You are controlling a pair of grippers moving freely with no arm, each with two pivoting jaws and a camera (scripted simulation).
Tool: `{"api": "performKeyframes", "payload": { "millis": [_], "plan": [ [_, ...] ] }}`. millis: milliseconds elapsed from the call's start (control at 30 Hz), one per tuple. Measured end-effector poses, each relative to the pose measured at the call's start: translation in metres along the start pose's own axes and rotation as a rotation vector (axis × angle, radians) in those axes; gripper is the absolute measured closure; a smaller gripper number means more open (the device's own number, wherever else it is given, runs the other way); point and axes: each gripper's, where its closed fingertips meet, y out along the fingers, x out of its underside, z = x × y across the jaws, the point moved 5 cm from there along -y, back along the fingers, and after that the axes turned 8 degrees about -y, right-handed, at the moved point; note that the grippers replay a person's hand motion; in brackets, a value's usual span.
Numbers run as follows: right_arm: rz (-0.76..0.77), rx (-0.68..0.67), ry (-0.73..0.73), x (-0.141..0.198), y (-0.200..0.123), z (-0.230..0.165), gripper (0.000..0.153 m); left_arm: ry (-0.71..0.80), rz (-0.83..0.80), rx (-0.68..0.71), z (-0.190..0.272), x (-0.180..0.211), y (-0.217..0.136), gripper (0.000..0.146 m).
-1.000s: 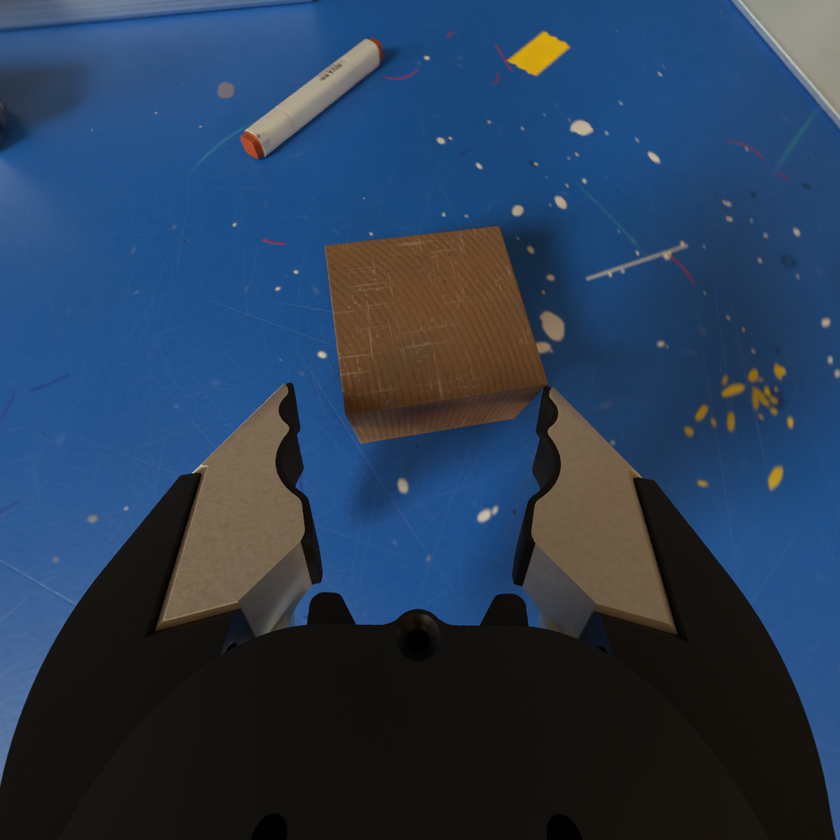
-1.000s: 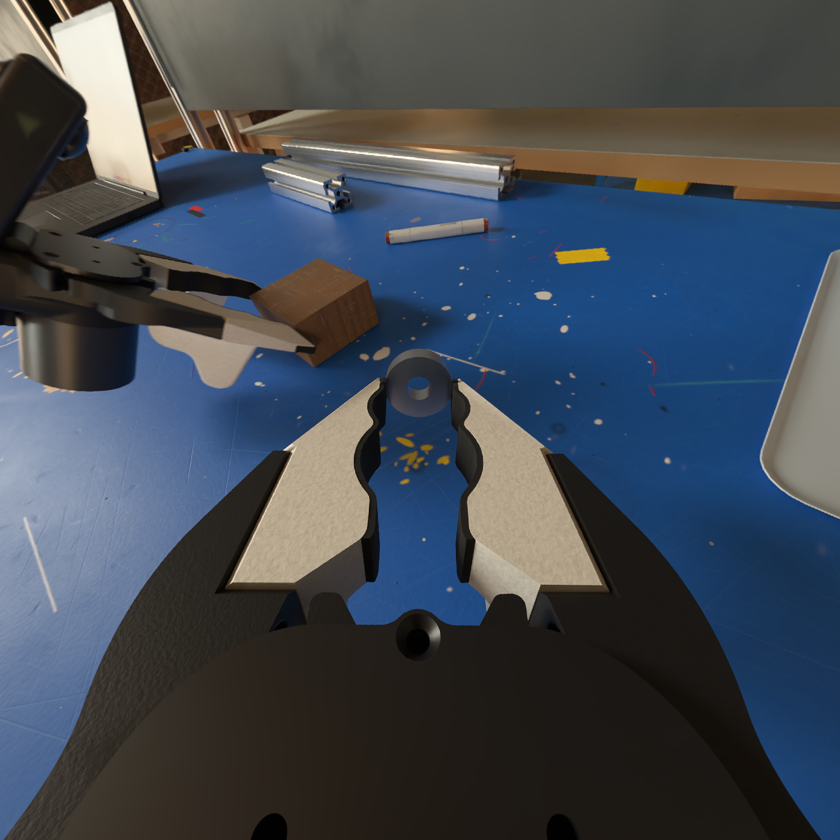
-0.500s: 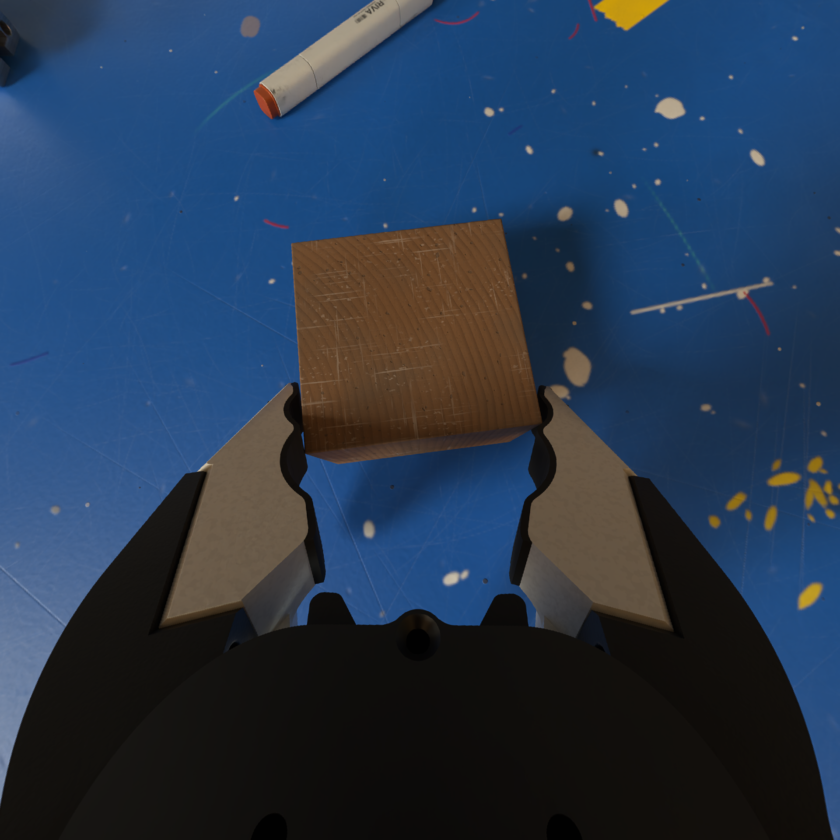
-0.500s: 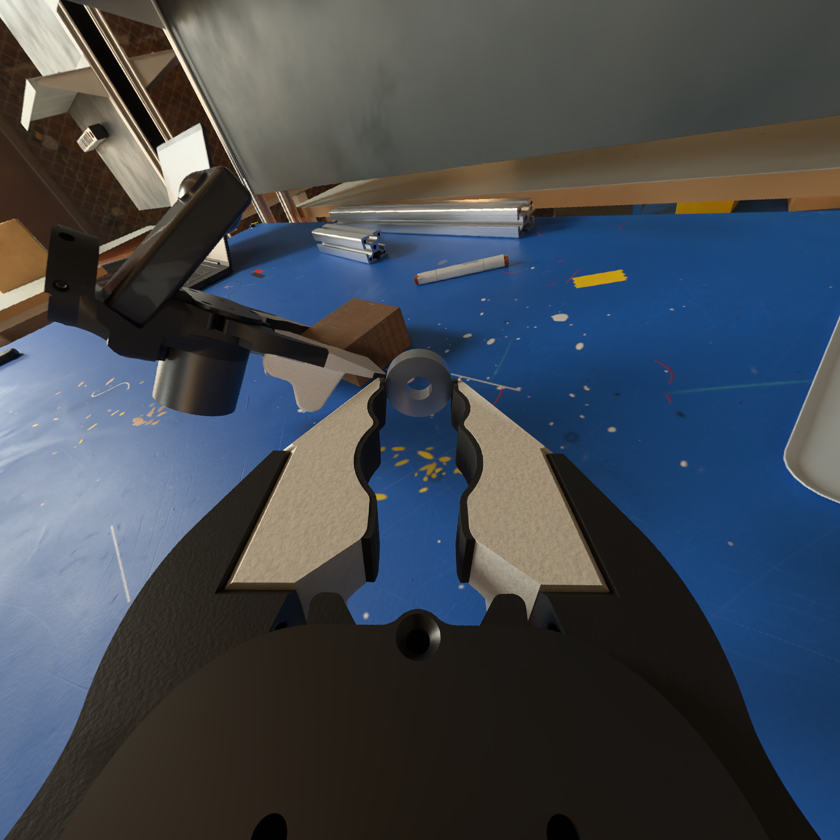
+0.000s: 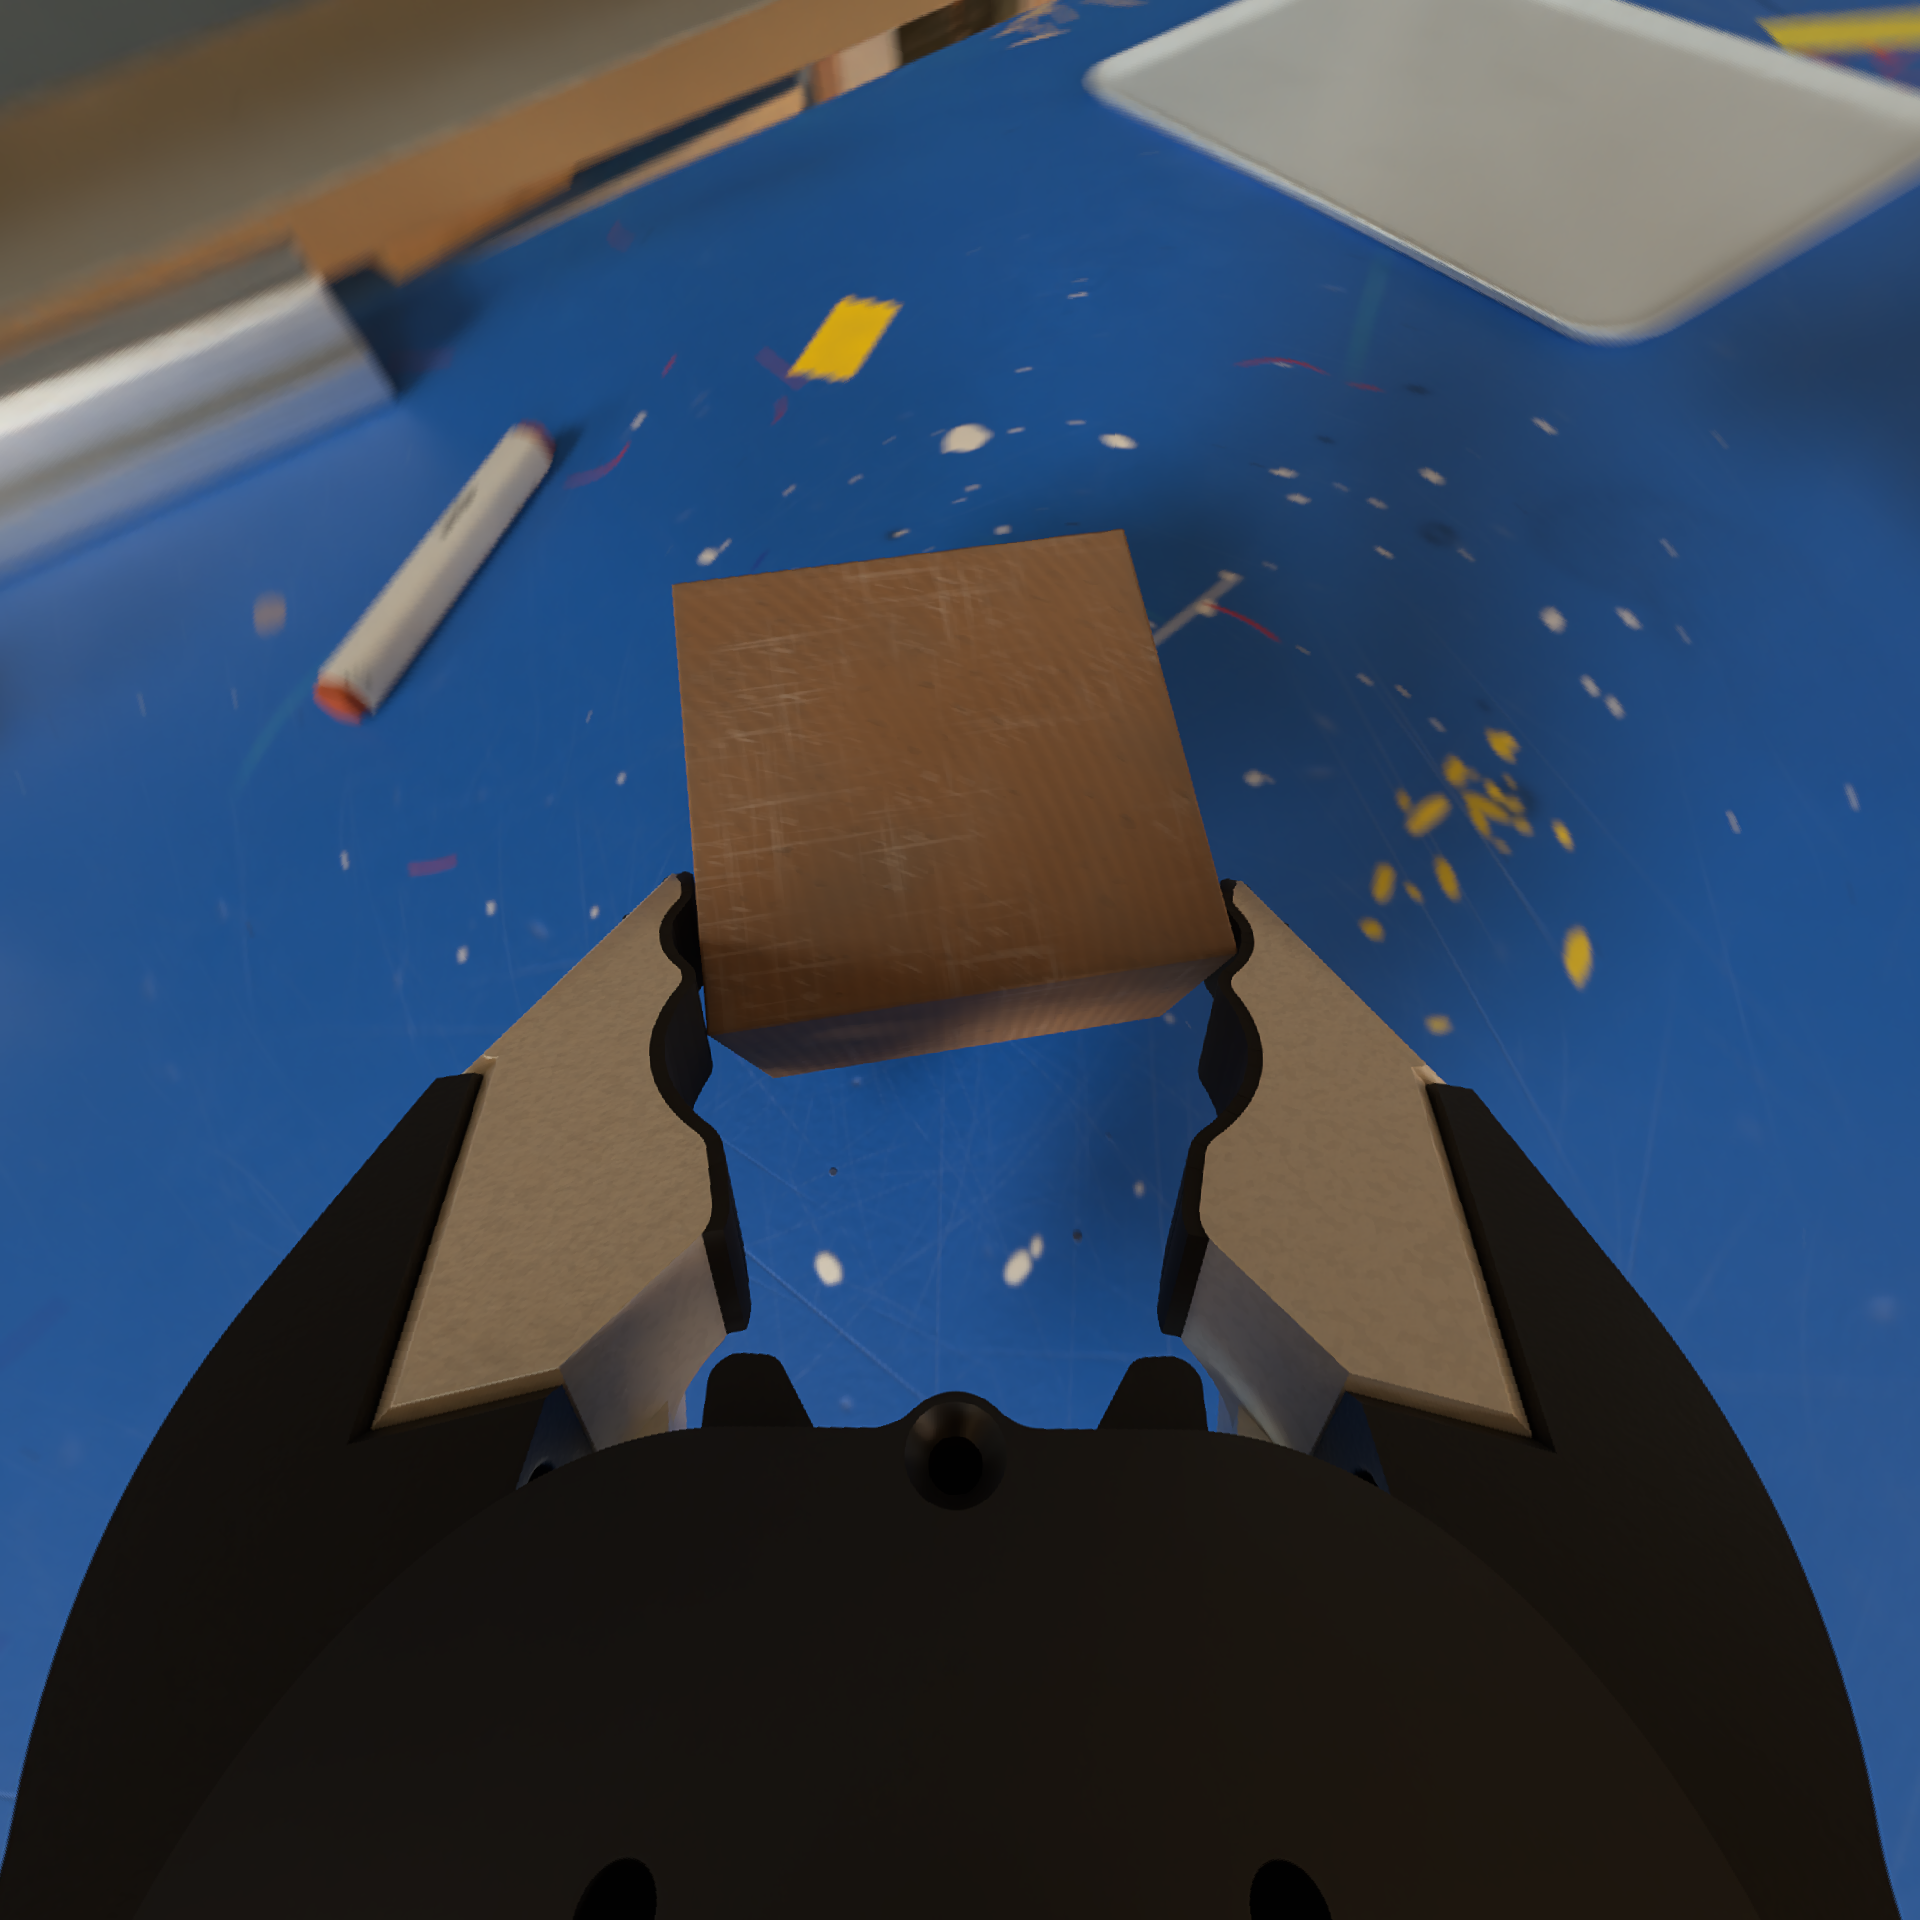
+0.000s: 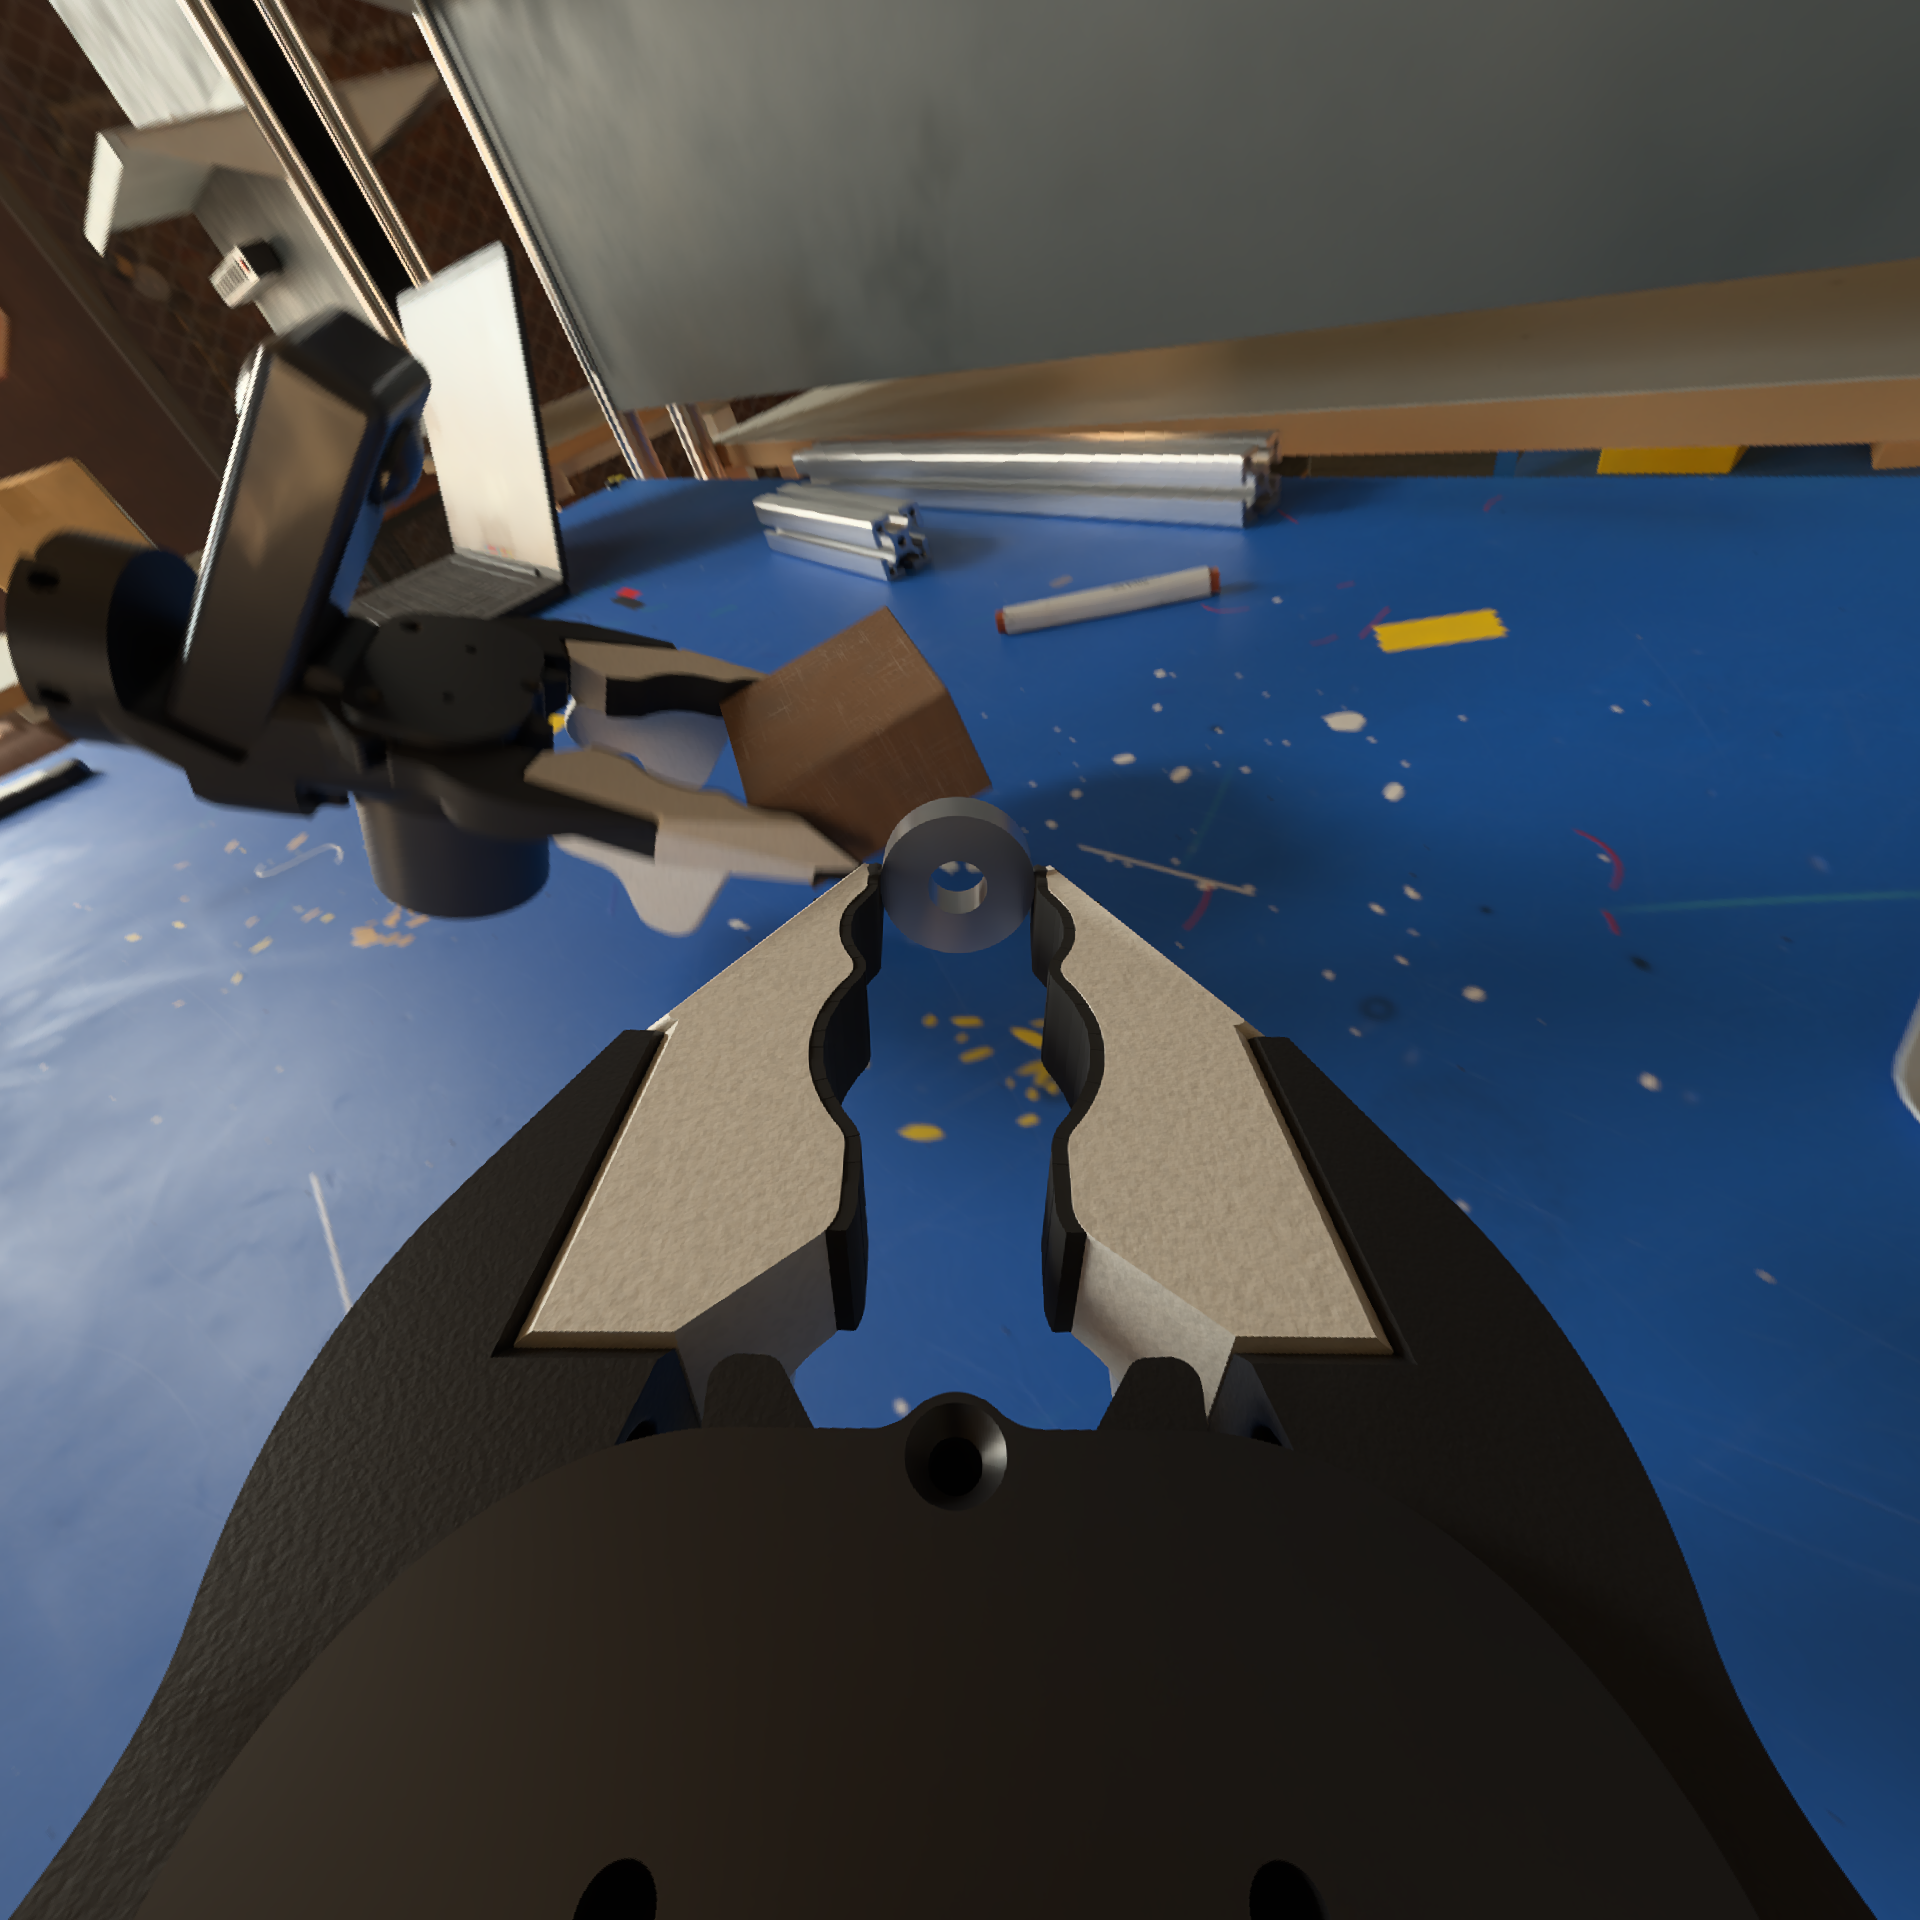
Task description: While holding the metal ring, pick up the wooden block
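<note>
My left gripper is shut on the brown wooden block, its fingertips pressing the block's near left and right sides. The block is lifted off the blue table and tilted. In the right wrist view the left gripper holds the block in the air at the left. My right gripper is shut on the grey metal ring, held upright between its fingertips above the table, just right of the left gripper's near fingertip.
A white marker with orange caps lies beyond the block to the left. Aluminium profiles lie at the table's back. A white tray sits at the far right. A laptop stands at the back left.
The left gripper closed on the block, then raised and tilted it off the table. The right gripper kept the ring and shifted its view slightly.
</note>
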Motion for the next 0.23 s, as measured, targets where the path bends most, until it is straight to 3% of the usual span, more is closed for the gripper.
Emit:
{"api": "performKeyframes", "payload": {
  "millis": [100,233],
  "plan": [
    [0.019,-0.004,0.009,-0.015,0.012,-0.019,0.125,0.161,0.016,0.034,0.014,0.003,-0.011,0.049],
    [-0.033,0.035,-0.039,-0.034,0.041,-0.053,0.125,0.194,-0.039,0.041,0.021,0.003,-0.012,0.049]
  ]
}}
